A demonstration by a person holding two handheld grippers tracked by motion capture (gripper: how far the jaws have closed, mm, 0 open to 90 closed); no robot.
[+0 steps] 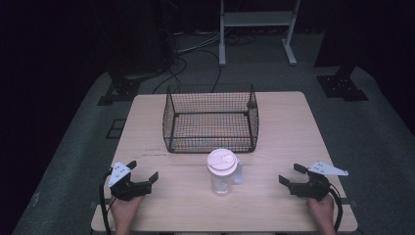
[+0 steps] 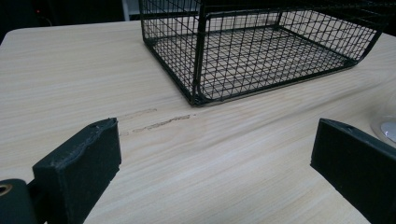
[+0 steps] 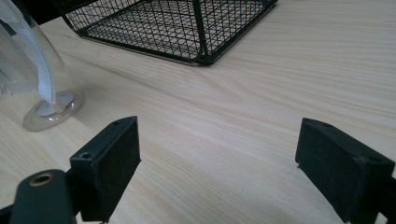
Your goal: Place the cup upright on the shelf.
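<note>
A clear plastic bottle (image 1: 222, 172) with a pale pink lid stands upright on the wooden table (image 1: 284, 132), just in front of a black wire basket (image 1: 210, 119). My left gripper (image 1: 142, 172) rests at the table's front left, open, nothing between its jaws. My right gripper (image 1: 291, 175) rests at the front right, also open and empty. In the left gripper view the basket (image 2: 261, 46) lies ahead and the bottle's edge (image 2: 386, 122) shows at the right. In the right gripper view the bottle (image 3: 32, 70), with a white strap, stands at the left and the basket (image 3: 173, 23) behind it.
The basket holds nothing. A scratch (image 2: 159, 123) marks the wood near its front left corner. Beyond the table are a white frame (image 1: 257, 24), cables and dark stand bases on grey floor.
</note>
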